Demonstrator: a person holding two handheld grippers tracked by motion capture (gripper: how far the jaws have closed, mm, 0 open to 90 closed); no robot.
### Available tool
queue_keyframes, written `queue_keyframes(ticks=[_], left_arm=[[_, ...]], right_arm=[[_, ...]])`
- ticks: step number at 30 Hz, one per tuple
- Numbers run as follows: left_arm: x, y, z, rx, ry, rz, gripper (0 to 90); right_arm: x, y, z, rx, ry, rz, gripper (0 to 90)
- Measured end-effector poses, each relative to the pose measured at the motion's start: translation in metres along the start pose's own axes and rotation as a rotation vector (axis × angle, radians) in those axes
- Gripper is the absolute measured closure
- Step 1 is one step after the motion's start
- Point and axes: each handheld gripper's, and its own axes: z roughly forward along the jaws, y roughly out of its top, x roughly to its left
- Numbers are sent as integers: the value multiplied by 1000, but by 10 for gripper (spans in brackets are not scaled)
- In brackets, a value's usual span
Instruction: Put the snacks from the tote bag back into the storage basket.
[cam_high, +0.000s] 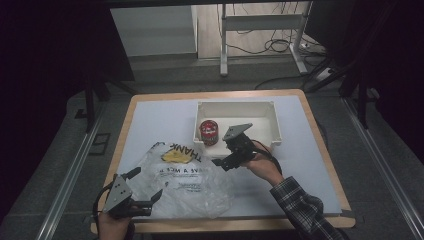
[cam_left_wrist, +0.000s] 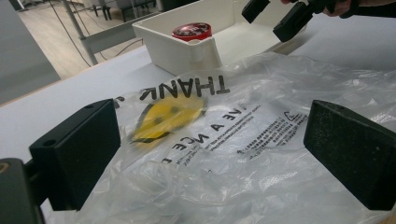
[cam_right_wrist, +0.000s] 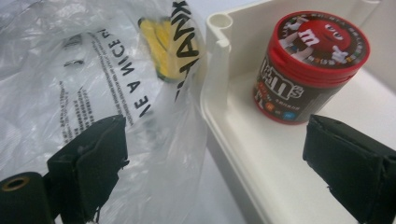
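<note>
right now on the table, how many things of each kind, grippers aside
clear plastic bag: 1
white plastic bin: 1
red-lidded m&m's tub: 1
total: 3

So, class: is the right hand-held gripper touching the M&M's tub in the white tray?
Apart. The right gripper view shows the M&M's tub standing beyond the open right hand-held gripper, tray floor visible between them.

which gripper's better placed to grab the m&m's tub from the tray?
Right. The right gripper hangs open at the white tray edge, facing the M&M's tub. The left gripper is open over the plastic bag, across the table.
</note>
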Motion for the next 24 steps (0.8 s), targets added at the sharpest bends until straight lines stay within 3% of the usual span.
queue_keyframes(ticks=[24], left_arm=[[-1,0,2,12,-6,3,36]], right_arm=[[17,-20,-17,-23,14,0,70]])
